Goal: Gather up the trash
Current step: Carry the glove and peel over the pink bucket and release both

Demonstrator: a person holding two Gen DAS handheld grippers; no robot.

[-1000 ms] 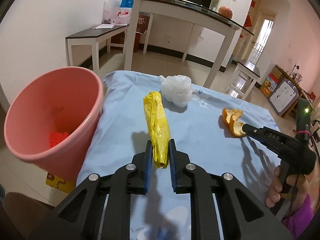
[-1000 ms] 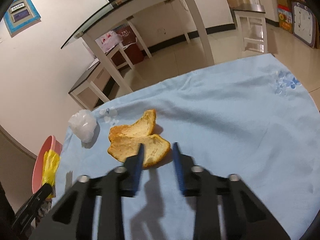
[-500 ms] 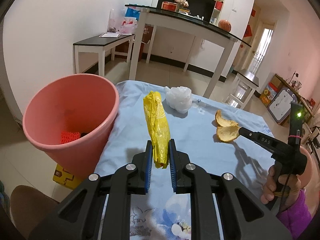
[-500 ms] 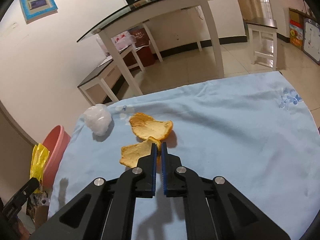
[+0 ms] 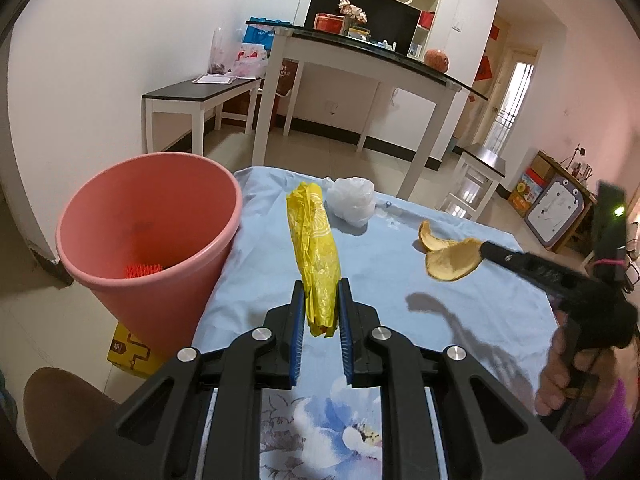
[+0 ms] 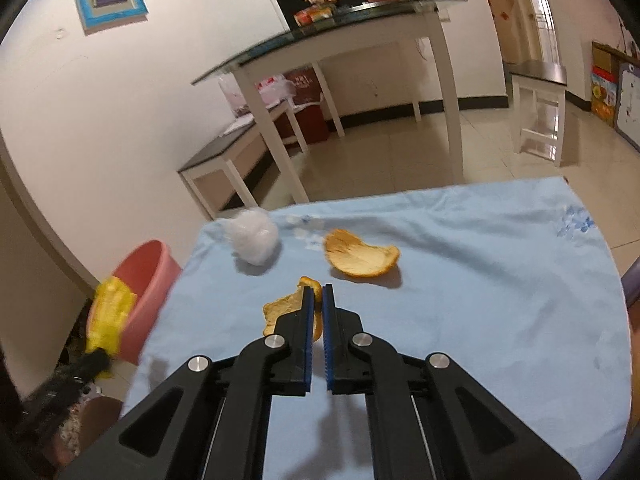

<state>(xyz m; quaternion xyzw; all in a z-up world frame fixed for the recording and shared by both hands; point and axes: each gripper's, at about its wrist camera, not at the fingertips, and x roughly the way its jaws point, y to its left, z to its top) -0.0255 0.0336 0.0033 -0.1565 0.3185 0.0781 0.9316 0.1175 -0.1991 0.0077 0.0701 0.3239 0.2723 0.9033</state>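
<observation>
My left gripper (image 5: 320,312) is shut on a rolled yellow plastic bag (image 5: 314,248) and holds it in the air, just right of the pink bin (image 5: 148,240). My right gripper (image 6: 317,300) is shut on an orange peel piece (image 6: 286,308) and holds it above the blue cloth; the peel also shows in the left wrist view (image 5: 454,266). A second orange peel (image 6: 360,258) lies on the cloth beyond it. A crumpled white plastic bag (image 6: 253,236) lies near the far left corner of the cloth.
The table has a light blue cloth (image 6: 480,300) with a flower print. The pink bin stands off its left edge, with something red inside (image 5: 142,270). A yellow box (image 5: 128,354) lies on the floor below. A glass-topped table (image 5: 360,52) and bench stand behind.
My right gripper closed on one orange peel piece and lifted it off the cloth. My left gripper rose with the yellow bag, beside the pink bin.
</observation>
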